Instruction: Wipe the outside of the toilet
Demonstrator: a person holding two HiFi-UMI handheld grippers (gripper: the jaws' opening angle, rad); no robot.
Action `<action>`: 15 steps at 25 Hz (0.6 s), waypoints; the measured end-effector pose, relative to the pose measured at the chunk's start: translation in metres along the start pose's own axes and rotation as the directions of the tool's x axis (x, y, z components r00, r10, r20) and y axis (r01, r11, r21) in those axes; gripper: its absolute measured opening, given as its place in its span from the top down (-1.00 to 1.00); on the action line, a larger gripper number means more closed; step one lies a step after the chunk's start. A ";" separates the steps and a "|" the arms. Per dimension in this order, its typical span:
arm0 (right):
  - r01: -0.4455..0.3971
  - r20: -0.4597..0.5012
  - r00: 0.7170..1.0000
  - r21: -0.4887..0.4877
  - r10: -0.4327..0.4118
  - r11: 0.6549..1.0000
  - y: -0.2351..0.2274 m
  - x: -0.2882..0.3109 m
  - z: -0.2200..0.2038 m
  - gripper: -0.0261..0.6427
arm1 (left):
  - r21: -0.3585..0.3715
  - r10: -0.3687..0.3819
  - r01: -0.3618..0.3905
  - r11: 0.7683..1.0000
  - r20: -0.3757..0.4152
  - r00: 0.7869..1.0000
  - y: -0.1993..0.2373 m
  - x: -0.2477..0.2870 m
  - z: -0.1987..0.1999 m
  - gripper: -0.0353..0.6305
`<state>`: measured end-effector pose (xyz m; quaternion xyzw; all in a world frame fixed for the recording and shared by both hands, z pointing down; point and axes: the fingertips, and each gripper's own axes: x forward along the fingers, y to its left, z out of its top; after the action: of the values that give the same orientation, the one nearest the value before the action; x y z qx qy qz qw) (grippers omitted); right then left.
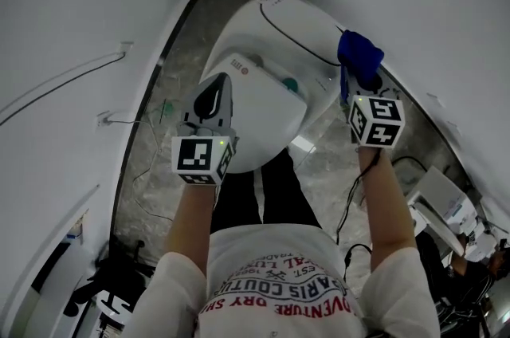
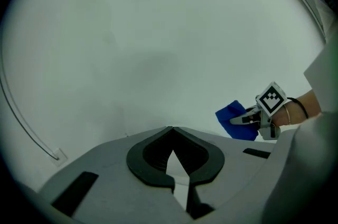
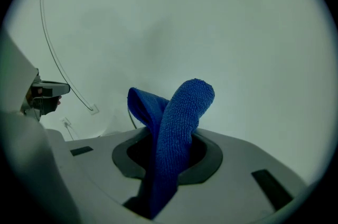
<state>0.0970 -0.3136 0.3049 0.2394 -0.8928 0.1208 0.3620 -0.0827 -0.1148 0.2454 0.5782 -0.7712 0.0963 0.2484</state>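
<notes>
The white toilet (image 1: 263, 89) lies below me in the head view, lid down, with a small teal button on top. My left gripper (image 1: 212, 96) hovers over the toilet's left side, its jaws together with nothing between them. The left gripper view shows that gripper (image 2: 172, 153) pointing at a bare white wall. My right gripper (image 1: 356, 80) is over the toilet's right rim, shut on a blue cloth (image 1: 358, 53). In the right gripper view the blue cloth (image 3: 177, 128) stands up folded out of the right gripper (image 3: 169, 165). The left gripper view also catches the cloth (image 2: 232, 121).
Grey marbled floor (image 1: 183, 33) surrounds the toilet between white walls. A thin cable (image 1: 72, 81) and a socket (image 1: 103, 119) are on the left wall. A black cord (image 1: 351, 201) trails on the floor at right, near white equipment (image 1: 442, 197).
</notes>
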 end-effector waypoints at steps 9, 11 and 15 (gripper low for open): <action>-0.066 -0.164 0.984 0.018 0.068 0.998 -0.002 0.071 -0.013 0.71 | -0.147 -0.088 0.078 0.986 -0.062 0.994 0.013 0.047 -0.039 0.88; -0.074 -0.182 0.981 0.011 0.075 0.997 0.002 0.080 -0.008 0.71 | -0.201 -0.101 0.088 0.976 -0.060 0.993 0.020 0.051 -0.045 0.88; -0.082 -0.210 0.975 -0.028 0.075 0.996 0.011 0.096 0.002 0.71 | -0.194 -0.105 0.086 0.977 -0.089 0.990 0.031 0.057 -0.059 0.88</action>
<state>0.0305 -0.3376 0.3703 0.1834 -0.8606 0.1434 0.4530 -0.1080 -0.1274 0.3289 0.5830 -0.7348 0.0390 0.3444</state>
